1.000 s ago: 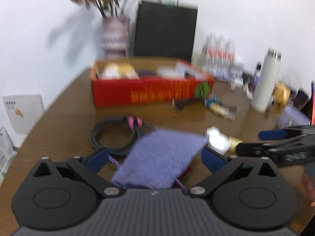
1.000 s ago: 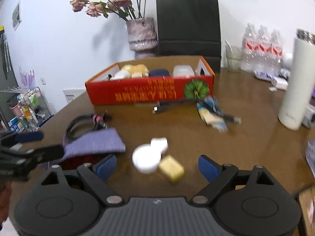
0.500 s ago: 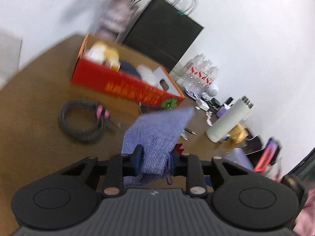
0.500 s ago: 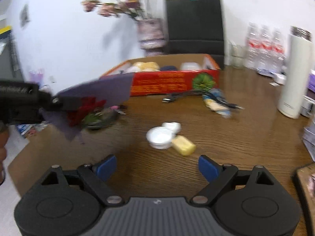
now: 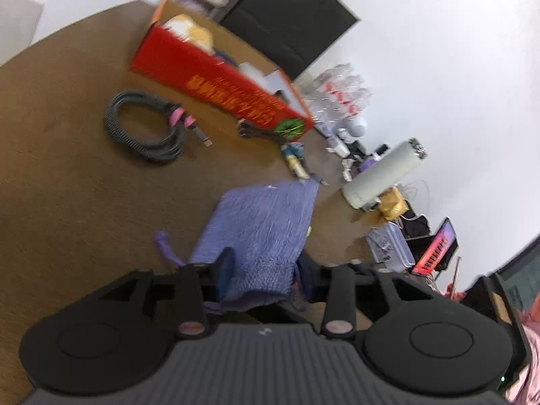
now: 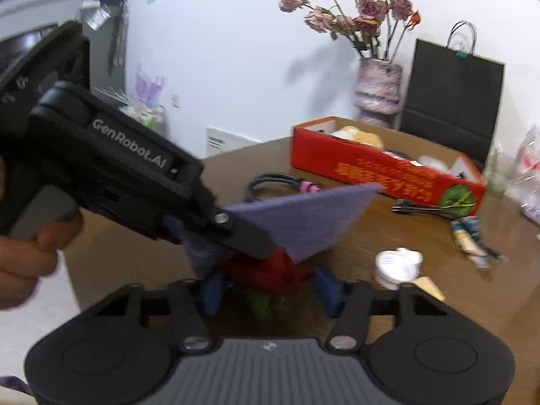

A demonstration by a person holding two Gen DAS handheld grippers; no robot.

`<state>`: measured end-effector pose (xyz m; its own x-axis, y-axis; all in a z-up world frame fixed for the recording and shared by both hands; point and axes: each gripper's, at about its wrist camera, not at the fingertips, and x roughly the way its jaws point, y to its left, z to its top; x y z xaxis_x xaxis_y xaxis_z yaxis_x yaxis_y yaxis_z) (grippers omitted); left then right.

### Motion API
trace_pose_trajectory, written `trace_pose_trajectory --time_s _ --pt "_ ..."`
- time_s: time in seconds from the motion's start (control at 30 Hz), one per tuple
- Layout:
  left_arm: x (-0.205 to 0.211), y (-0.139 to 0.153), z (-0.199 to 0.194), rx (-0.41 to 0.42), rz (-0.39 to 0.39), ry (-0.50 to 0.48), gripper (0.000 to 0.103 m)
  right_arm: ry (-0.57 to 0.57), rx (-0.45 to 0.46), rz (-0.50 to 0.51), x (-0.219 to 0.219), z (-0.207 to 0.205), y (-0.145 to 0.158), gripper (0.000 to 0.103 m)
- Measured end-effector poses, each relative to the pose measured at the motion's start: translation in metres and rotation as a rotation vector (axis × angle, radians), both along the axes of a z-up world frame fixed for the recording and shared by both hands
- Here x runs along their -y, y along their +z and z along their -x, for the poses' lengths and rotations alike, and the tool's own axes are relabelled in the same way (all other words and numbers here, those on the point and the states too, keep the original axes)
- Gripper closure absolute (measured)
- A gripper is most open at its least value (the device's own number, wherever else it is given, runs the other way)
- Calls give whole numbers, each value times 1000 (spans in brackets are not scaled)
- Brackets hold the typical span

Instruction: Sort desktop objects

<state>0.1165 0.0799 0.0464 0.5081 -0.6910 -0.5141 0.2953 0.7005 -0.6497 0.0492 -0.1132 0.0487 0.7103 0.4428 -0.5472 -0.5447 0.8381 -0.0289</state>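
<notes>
The left tongs (image 5: 261,270) clench a purple knit pouch (image 5: 266,229), lifted above the brown surface (image 5: 67,185). The right tongs (image 6: 266,287) bracket something red (image 6: 270,270) beneath it, apparently gripping it; motion blur leaves that uncertain.

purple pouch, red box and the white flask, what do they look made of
Pouch: knitted or woven fabric, matte; fine ribbed texture, and it sags and folds where the left gripper pinches it.
Box: cardboard, probably; plain brown inner walls and flaps, printed red outside.
Flask: likely painted metal; smooth off-white body with a shiny silver cap, though blur leaves it open.
</notes>
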Motion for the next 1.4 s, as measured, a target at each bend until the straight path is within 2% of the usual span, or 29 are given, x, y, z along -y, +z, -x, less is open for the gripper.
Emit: trace_pose_trajectory --time_s 0.1,0.13,0.17,0.2,0.3,0.33,0.37,0.4,0.43,0.5,0.6,0.67,0.7,0.73,0.8,0.83,0.87,0.93,1.0,1.1,1.17,1.2,1.3,1.37,1.4 --pt "-3 2 1 14 31 -7 58 -42 -15 27 -1 -2 -4 68" --pt "-4 0 -1 7 21 10 69 -68 -20 25 2 -2 -6 68" --pt "-4 -1 -2 -1 -10 37 85 -96 -25 20 6 -3 -6 68" --pt "-3 -4 -3 -8 -65 62 88 -123 -31 17 12 -3 -7 68" --pt "2 -9 -6 -1 -190 116 88 -189 -28 44 28 -3 -10 68" --pt "4 -9 -5 21 -207 129 80 -202 -23 60 33 -1 -11 68" --pt "5 -8 -4 30 -199 135 56 -206 -18 69 37 1 -11 68" --pt "7 -8 -5 29 -183 130 42 -207 -16 78 40 2 -12 68" --pt "12 -7 -6 35 -166 118 24 -205 -16 83 44 4 -11 67" --pt "28 -5 -8 65 -155 65 23 -197 -18 80 48 7 -12 67" --pt "65 -7 -11 103 -206 -20 21 -184 -15 54 51 14 -17 67" --pt "85 -13 -16 67 -229 -32 18 -186 -11 39 51 15 -19 67" --pt "88 -15 -17 62 -206 -25 17 -181 -17 38 51 15 -21 67" --pt "90 -16 -20 41 -181 -29 19 -175 -20 38 52 14 -23 67" --pt "91 -17 -26 -1 -149 -20 41 -161 -29 37 53 13 -26 67" --pt "91 -19 -30 -24 -142 -20 71 -156 -34 37 53 12 -27 68" --pt "91 -23 -34 -53 -120 -28 78 -152 -36 29 54 13 -28 69" --pt "87 -24 -39 -77 -87 -17 87 -149 -41 18 56 13 -28 69" --pt "82 -20 -38 -69 -64 12 90 -149 -45 8 57 12 -29 69" --pt "61 -6 -36 -58 49 46 90 -148 -48 2 58 13 -30 69" --pt "48 3 -34 -54 87 67 89 -152 -54 -8 59 12 -29 69" --pt "43 8 -32 -44 67 80 89 -155 -57 -11 59 12 -29 69" --pt "32 24 -20 39 -124 156 89 -171 -51 5 58 12 -28 66" --pt "27 25 -12 66 -209 156 89 -165 -57 10 58 14 -26 54" --pt "27 23 -8 61 -251 153 89 -145 -59 -7 59 16 -24 40"
